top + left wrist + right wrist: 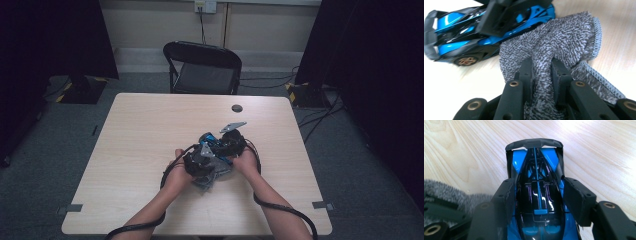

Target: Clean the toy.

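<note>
Glossy blue-and-black toy sports car (537, 192), frame centre, pinched by right gripper (537, 195); left gripper (541, 72) clamps grey knitted cloth (559, 42).

Both hands low and close together mid-bench, forearms in from the near edge.
Left gripper (541, 68): jaws nearly closed, pinching a grey cloth (564, 40). Right gripper (537, 195): jaws half-spread, clamping a blue toy car (537, 170) by its sides.
</note>
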The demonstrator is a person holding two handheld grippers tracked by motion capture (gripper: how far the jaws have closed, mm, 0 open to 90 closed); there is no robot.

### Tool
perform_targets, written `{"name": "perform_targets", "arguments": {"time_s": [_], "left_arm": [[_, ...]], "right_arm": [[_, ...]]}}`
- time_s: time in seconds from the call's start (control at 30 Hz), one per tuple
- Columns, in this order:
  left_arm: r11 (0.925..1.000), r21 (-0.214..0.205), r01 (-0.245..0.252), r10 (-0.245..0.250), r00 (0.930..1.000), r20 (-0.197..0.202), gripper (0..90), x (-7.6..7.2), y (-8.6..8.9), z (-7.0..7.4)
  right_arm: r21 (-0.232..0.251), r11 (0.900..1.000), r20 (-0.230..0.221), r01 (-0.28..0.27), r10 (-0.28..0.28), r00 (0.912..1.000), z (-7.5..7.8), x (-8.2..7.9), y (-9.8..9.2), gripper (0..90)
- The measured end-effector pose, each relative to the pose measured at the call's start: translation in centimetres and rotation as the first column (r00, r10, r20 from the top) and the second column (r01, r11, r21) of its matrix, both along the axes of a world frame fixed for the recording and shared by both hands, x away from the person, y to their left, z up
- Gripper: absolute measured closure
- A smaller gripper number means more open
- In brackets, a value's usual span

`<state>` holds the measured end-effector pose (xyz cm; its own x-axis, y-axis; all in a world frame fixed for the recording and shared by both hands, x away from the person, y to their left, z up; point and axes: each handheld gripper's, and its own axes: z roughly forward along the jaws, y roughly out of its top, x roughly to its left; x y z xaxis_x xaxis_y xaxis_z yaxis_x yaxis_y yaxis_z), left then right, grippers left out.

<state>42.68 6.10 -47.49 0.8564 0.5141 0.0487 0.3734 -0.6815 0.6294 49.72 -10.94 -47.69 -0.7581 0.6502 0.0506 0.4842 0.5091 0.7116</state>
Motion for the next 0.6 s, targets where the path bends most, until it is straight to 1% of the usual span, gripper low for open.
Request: {"name": "perform_targets", "arguments": {"time_s": [0.1, 0.2, 0.23, 0.43, 0.6], "left_arm": [[0.9998, 0.006, -0.020, 0.020, 0.9998, 0.008, 73.7, 0.2, 0.4, 0.0], [0.9996, 0.014, -0.026, 0.026, 0.9996, 0.011, 73.9, 0.5, 0.9, 0.1], [0.9994, 0.010, -0.033, 0.033, 0.9994, 0.010, 73.9, 0.6, 1.0, 0.0], [0.9961, 0.017, -0.087, 0.087, 0.9961, 0.016, 74.4, 1.5, 2.5, 0.1], [0.9946, 0.026, -0.101, 0.100, 0.9948, 0.019, 74.4, 2.2, 3.4, 0.1]], "right_arm": [[-0.002, 1.0000, 0.002, 0.000, 0.000, 1.0000, 0.0, 0.0, 0.0, 43.7], [-0.003, 1.0000, 0.003, -0.001, 0.001, 1.0000, 0.0, -0.1, 0.0, 43.7], [-0.003, 1.0000, 0.003, 0.000, 0.000, 1.0000, 0.0, -0.1, 0.0, 43.7], [-0.004, 1.0000, 0.004, -0.001, 0.001, 1.0000, 0.0, -0.1, 0.0, 43.7], [-0.005, 1.0000, 0.005, 0.001, -0.001, 1.0000, 0.0, -0.1, 0.0, 43.7]]}}
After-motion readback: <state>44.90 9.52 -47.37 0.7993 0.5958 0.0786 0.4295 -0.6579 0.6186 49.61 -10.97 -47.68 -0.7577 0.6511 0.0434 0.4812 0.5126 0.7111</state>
